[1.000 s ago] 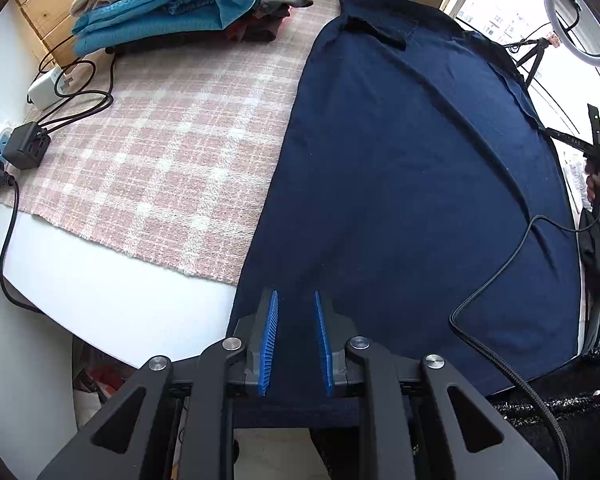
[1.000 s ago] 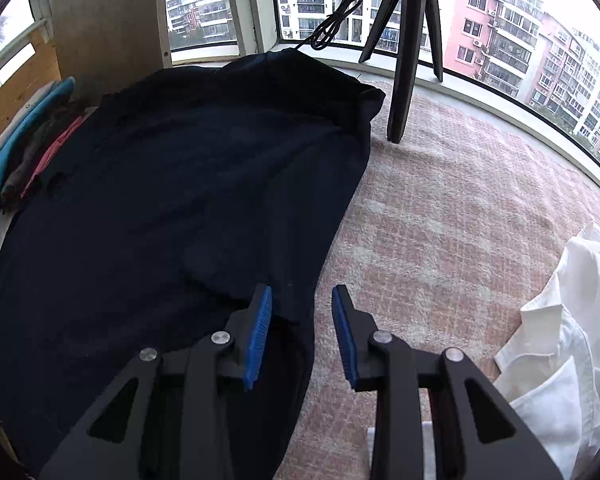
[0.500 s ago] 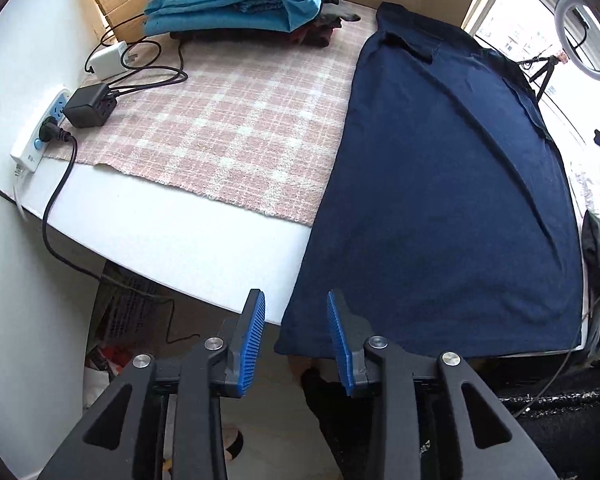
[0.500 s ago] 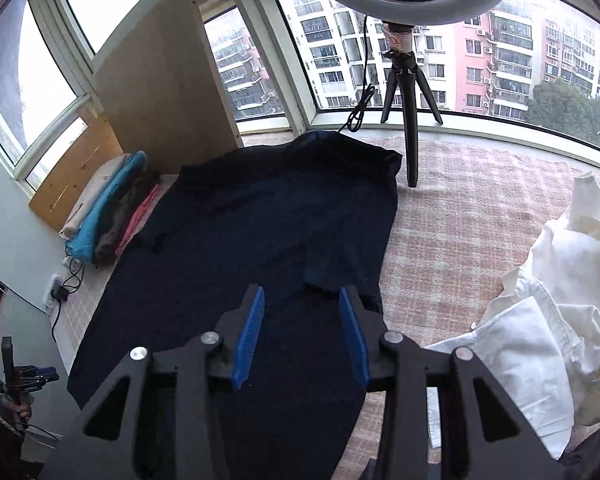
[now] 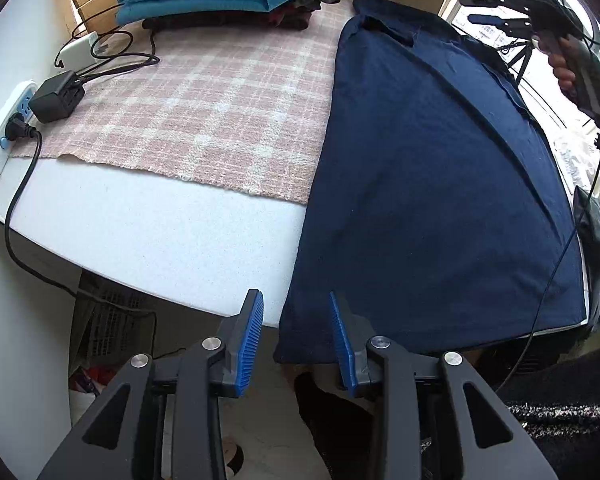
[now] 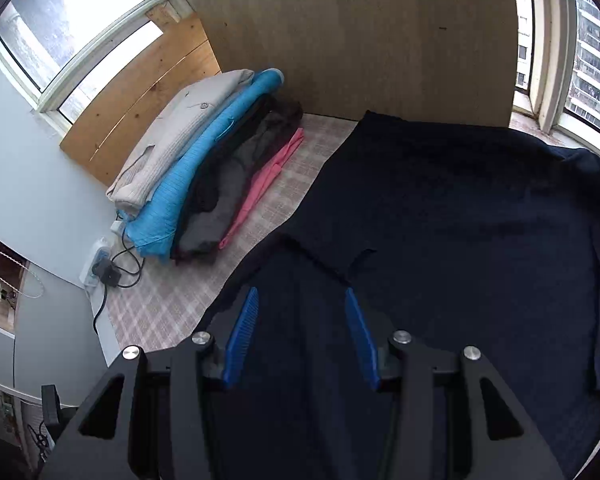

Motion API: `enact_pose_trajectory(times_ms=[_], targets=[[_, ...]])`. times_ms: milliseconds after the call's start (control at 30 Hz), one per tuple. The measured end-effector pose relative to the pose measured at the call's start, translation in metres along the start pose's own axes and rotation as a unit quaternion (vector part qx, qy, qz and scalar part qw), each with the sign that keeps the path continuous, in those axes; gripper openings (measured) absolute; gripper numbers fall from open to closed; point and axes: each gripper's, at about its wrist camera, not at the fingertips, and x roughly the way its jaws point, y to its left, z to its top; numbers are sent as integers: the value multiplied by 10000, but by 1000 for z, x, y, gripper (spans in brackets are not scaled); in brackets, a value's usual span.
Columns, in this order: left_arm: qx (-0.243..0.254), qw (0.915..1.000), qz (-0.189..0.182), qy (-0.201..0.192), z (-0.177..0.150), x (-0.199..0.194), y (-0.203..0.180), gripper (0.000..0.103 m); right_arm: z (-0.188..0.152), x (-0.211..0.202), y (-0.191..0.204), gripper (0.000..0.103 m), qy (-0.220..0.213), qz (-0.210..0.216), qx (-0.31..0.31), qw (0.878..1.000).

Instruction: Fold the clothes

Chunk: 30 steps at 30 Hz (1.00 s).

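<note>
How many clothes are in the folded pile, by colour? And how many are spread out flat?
Folded pile, layers that show:
Beige sweater: 1
Bright blue top: 1
Black garment: 1
Grey garment: 1
Pink garment: 1
Spread flat:
Navy shirt: 1
Total: 6; more may be hidden in the pile.

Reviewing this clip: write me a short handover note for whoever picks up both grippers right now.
Left gripper: open, nothing between the pads, hovering at the near left corner of the navy garment, where the hem hangs over the table edge.
Right gripper: open, empty, above the garment, near its sleeve.
The garment lies spread flat, partly on the checked cloth.
Done: a stack of folded clothes sits at the far corner.
Left: the garment looks not yet folded; fold it, probably sleeves first, then add it to the stack.
</note>
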Motion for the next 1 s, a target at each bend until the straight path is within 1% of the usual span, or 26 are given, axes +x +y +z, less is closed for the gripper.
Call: enact_pose_trajectory(times_ms=[33,167,200,267,300,367,500,567,600,633,667,733,800,867,967,1000], targets=[[33,10000,-25,5,0,2,-2,32,7,15,3,45,79,15,58,10000],[319,9993,-183,-52,-3,7,-14,32,36,58,14,45,312,-241,262,9989],[375,9990,-230,-72,-2,8,-16,31,42,67,18,45,366,-291,259,9986],[472,9983,-330,-109,-1,11,-19,16,52,87,27,45,526,-390,239,9976],[497,9978,-419,-106,0,12,-20,3,56,98,30,45,656,-463,254,9964],[577,9969,-499,-194,0,12,-20,3,61,121,34,45,854,-663,327,9936],[581,9955,-697,-287,2,5,-16,3,65,158,36,45,1273,-1130,321,9849],[527,9951,-762,-339,2,-2,-11,3,60,170,32,46,1550,-1236,449,9791],[493,9947,-825,-361,2,-4,-9,3,61,167,35,45,1415,-1270,310,9813],[483,9941,-884,-394,2,-7,-7,3,60,168,37,37,1461,-1353,193,9798],[480,9938,-893,-453,2,-11,-6,3,58,168,38,22,1476,-1475,47,9780],[498,9931,-915,-543,3,-17,-5,3,58,161,30,10,1382,-1173,171,9833],[537,9919,-941,-663,4,-26,-11,3,57,150,19,9,1235,-824,386,9882],[595,9891,-1103,-778,6,-35,-24,3,57,135,3,8,1010,-430,663,9917],[842,9832,-1332,-917,9,-50,-55,3,53,104,-18,7,726,-66,903,9932],[980,9814,-1384,-901,8,-51,-69,3,51,92,-25,7,632,4,942,9935]])
